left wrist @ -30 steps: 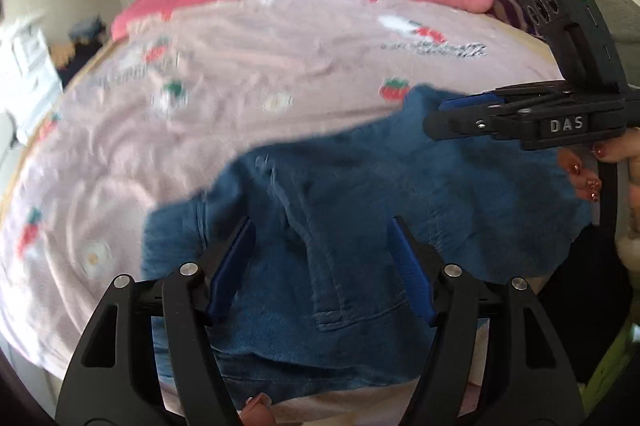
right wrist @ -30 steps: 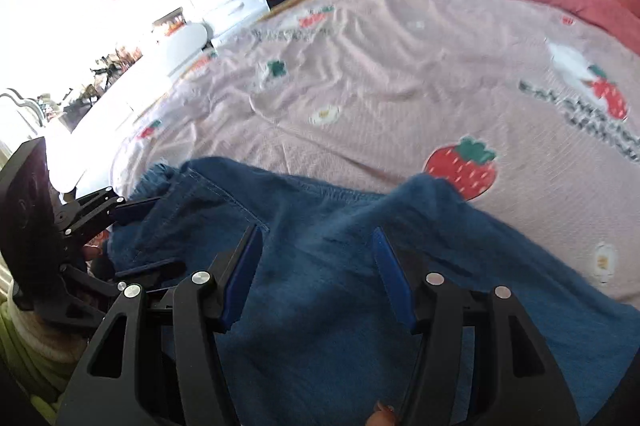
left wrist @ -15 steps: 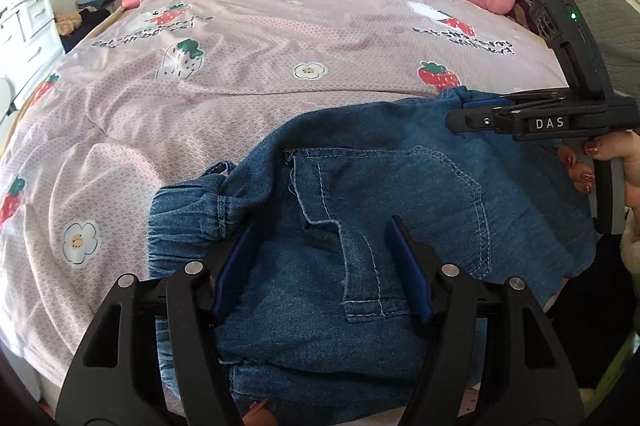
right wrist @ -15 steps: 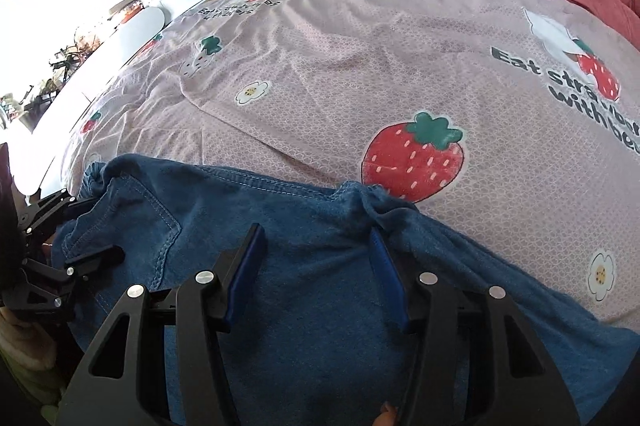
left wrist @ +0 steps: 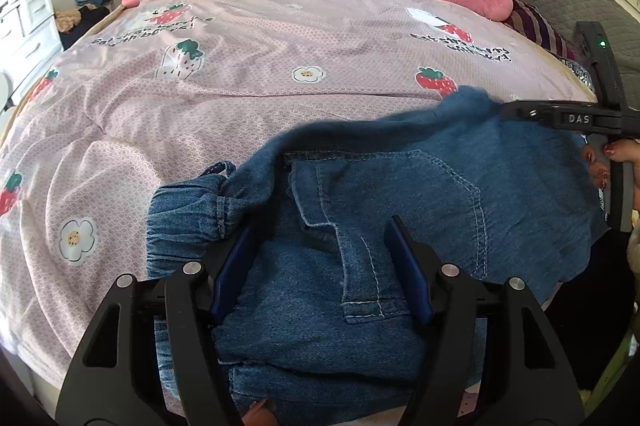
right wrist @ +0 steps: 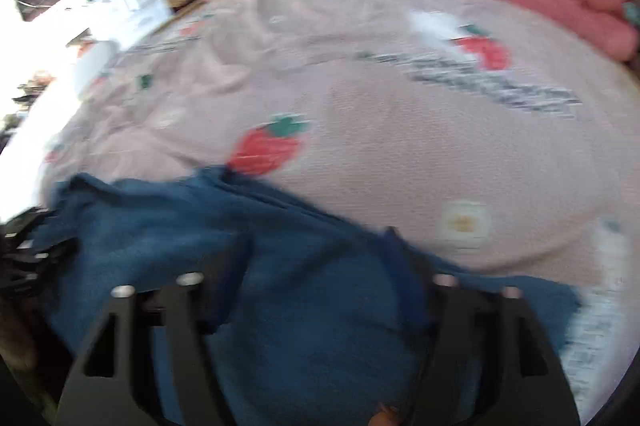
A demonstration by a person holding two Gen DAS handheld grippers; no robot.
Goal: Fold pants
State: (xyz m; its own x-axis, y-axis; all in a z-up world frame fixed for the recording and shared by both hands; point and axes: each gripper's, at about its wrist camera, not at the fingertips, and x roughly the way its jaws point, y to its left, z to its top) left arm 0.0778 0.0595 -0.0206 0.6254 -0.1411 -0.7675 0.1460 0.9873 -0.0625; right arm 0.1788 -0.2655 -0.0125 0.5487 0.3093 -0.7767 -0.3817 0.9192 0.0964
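Denim pants (left wrist: 400,210): bunched on bed (left wrist: 280,66), under both tools.
Left hand-held gripper (left wrist: 324,266): spread, fabric between pads, grip unclear.
Right hand-held gripper (right wrist: 316,290): jaws just opening wide, blurred, over pants.

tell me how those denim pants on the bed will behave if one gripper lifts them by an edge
The denim pants will probably flop and drape: they already lie bunched in soft folds on the pink strawberry bedsheet. The gathered elastic waistband may stretch and sag when pulled. The cloth looks thick with stitched seams, so likely not slippery, though fairly heavy for one grip.
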